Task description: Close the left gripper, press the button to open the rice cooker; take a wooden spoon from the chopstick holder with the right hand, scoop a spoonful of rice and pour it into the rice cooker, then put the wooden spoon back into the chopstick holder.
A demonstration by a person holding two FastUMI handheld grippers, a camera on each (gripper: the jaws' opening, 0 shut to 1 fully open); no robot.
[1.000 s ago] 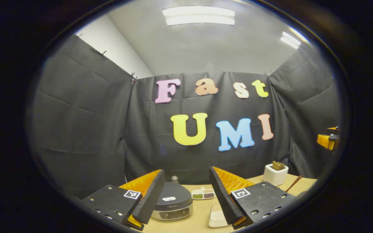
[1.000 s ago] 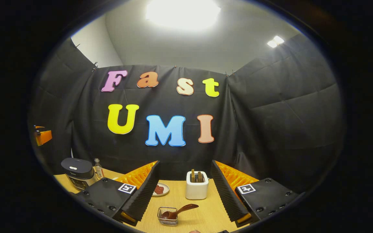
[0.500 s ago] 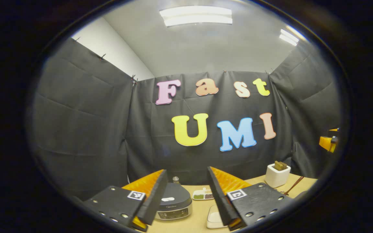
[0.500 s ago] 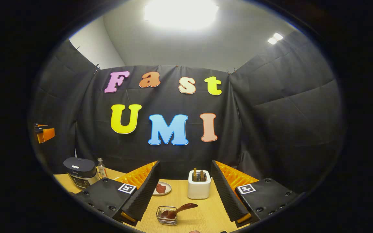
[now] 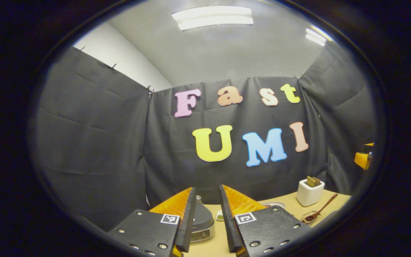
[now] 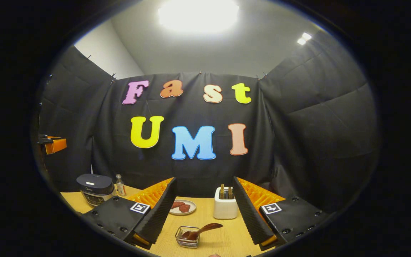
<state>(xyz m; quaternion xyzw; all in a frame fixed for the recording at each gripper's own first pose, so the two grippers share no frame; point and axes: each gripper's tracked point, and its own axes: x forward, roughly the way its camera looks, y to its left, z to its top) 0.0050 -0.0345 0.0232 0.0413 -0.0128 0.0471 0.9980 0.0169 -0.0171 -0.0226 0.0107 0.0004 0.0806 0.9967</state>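
Still short of the button, and the spoon sits where the task does not expect it

Left gripper view: the left gripper [image 5: 206,217] has its fingers drawn close, but a narrow gap shows between them, so they are not pressed together. Through that gap the rice cooker [image 5: 202,224] stands with its lid down, near the table's [image 5: 219,244] left end. Pressing with this gap risks the button slipping between the tips, or one finger skidding off the domed lid.

Right gripper view: the right gripper [image 6: 203,210] is spread wide and holds nothing. The white chopstick holder [image 6: 225,208] stands toward the table's back edge, with short sticks in it. The wooden spoon [image 6: 200,231] appears to rest in a small wire basket [image 6: 187,242] nearer the front edge, handle tilted up to the right. Reaching for the holder would likely miss the spoon; a careless pinch on the handle could tip the light basket.
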